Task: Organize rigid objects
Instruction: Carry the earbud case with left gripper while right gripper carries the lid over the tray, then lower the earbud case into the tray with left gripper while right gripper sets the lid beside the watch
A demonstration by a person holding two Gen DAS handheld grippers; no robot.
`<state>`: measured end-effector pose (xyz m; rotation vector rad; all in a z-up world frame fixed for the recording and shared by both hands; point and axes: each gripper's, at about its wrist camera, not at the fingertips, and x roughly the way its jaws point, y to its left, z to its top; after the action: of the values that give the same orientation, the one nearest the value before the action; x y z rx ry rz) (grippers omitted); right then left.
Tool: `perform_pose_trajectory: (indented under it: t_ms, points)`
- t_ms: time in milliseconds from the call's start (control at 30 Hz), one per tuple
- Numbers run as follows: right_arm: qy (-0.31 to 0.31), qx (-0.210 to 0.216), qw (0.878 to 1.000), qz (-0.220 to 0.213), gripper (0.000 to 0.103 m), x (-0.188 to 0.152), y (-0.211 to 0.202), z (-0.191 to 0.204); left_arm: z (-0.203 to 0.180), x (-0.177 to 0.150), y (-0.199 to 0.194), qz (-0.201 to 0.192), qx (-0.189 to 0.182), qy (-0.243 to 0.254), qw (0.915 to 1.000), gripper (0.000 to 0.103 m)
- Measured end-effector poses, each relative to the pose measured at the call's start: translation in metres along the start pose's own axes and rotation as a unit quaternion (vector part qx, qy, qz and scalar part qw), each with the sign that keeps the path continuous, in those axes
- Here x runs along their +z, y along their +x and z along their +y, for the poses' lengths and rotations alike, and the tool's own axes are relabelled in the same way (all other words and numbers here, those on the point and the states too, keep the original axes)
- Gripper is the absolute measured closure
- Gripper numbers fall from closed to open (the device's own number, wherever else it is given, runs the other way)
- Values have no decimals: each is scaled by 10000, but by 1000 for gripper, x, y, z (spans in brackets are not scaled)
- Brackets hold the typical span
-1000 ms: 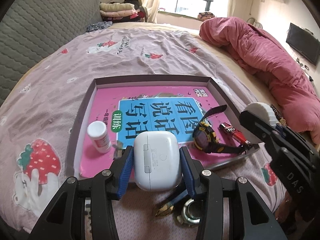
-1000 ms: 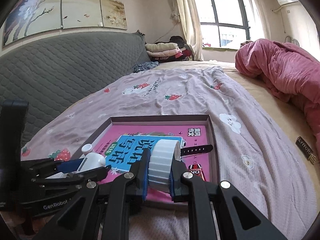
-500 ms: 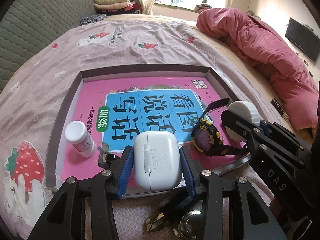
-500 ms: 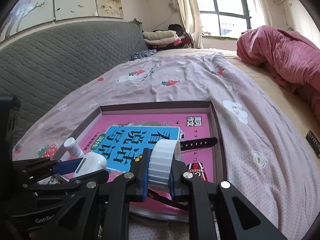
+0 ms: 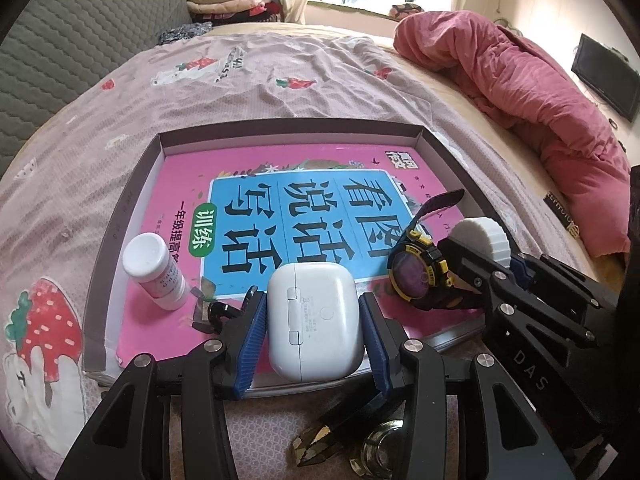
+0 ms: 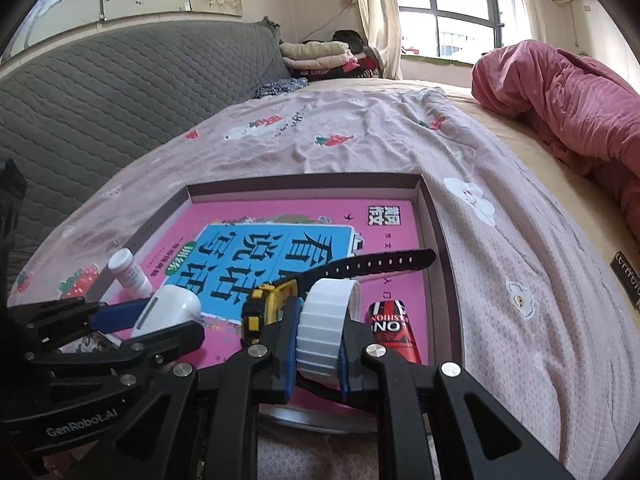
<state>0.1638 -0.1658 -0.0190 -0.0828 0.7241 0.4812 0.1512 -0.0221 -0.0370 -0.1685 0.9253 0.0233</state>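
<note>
My left gripper point(image 5: 314, 326) is shut on a white earbud case point(image 5: 314, 320), held over the near edge of a shallow grey-brown tray point(image 5: 132, 196) lined with a pink book point(image 5: 288, 208). My right gripper point(image 6: 318, 334) is shut on a ribbed white round lid point(image 6: 326, 330), low over the tray's near right part. In the tray lie a small white bottle point(image 5: 154, 270), a black-and-yellow wristwatch point(image 5: 416, 268) and a red tube point(image 6: 390, 330). The left gripper point(image 6: 120, 320) with the case point(image 6: 168, 312) also shows in the right wrist view.
The tray rests on a pink strawberry-print bedsheet point(image 5: 280, 88). A crumpled red quilt point(image 5: 520, 92) lies at the right, a grey padded headboard point(image 6: 100, 100) at the left. Near my left gripper's base lie a gold-tipped dark object point(image 5: 316, 444) and a shiny round metal piece point(image 5: 384, 456).
Both grippers have sunk toward the tray and tipped further down, each keeping its load. The lid now sits beside the watch, over the tray.
</note>
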Motion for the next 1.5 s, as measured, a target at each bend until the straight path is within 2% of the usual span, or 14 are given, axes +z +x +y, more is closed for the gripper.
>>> perform_pose_trajectory:
  t_ms: [267,833,1000,1500]
  points:
    - [24,-51,10000,5,87,-3,-2,-1,-1,-2,7,98,-29,-55,9999,57]
    - [189,-149,9997,-59,86,-8,-17,-9,-15,-2,6,49,-190,-15,9998,57]
    - [222,-151,9995,-135,75,-10,-25,-10,-19,-3,6,51,-254,3,9997,57]
    - [297,-229,9988,-324,74,-9,-37,-15,-16,-1,6,134,-359,-84,9992,57]
